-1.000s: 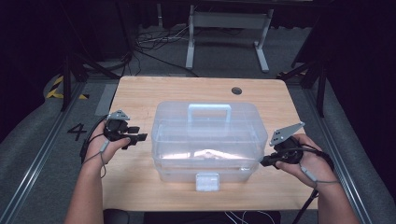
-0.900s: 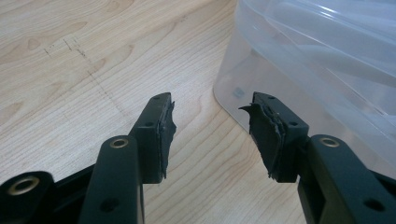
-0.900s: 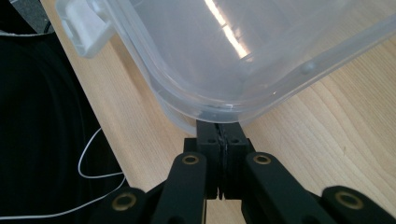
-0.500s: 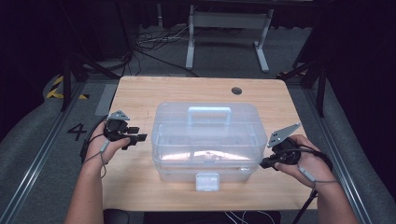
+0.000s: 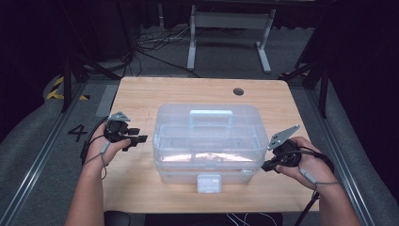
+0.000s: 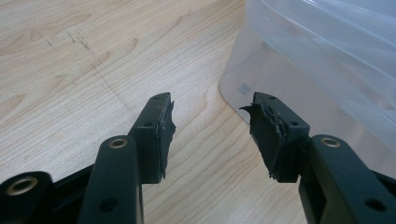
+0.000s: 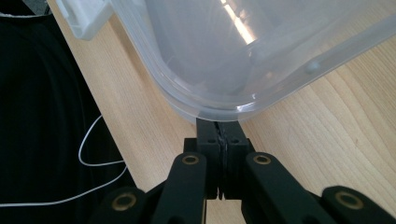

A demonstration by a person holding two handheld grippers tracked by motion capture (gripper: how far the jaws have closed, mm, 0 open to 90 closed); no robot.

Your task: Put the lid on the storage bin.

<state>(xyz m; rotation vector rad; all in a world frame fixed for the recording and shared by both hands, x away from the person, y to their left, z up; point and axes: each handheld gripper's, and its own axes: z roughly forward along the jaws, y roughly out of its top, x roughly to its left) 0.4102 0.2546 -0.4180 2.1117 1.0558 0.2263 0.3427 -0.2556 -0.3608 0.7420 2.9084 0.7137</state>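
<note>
Dark room all around, grey carpet underfoot, and a light wooden worktop (image 5: 141, 94) sits in the middle of the high view. A white numeral "4" (image 5: 77, 133) is marked on the floor to the worktop's left, beside yellow-and-black hazard tape (image 5: 59, 89). A grey metal stand (image 5: 230, 28) and loose cables lie beyond the far edge. Centre stage is the clear plastic storage box with a pale handle on its lid (image 5: 207, 141), its white front latch (image 5: 208, 182) facing the person. No label or brand can be read on it. The left tool (image 5: 136, 138) hovers just beside the box's left end, jaws partly apart, gripping nothing. The right tool (image 5: 266, 165) sits at the box's near right corner.

Over to the left gripper view: two black jaws stand apart over bare wood grain, their pads frayed and torn. The box (image 6: 317, 56) curves in at the upper right, near the right-hand jaw but not touching it. A small pale sticker shows through its wall, too blurred to read.

Now the right gripper view: the right tool (image 7: 218, 122) has its jaws pressed fully together, nothing between them, tips right under the box's rounded rim (image 7: 219, 109). The white latch (image 7: 86, 18) peeks in at top left, and a thin white cable (image 7: 88, 161) trails off the worktop edge.
</note>
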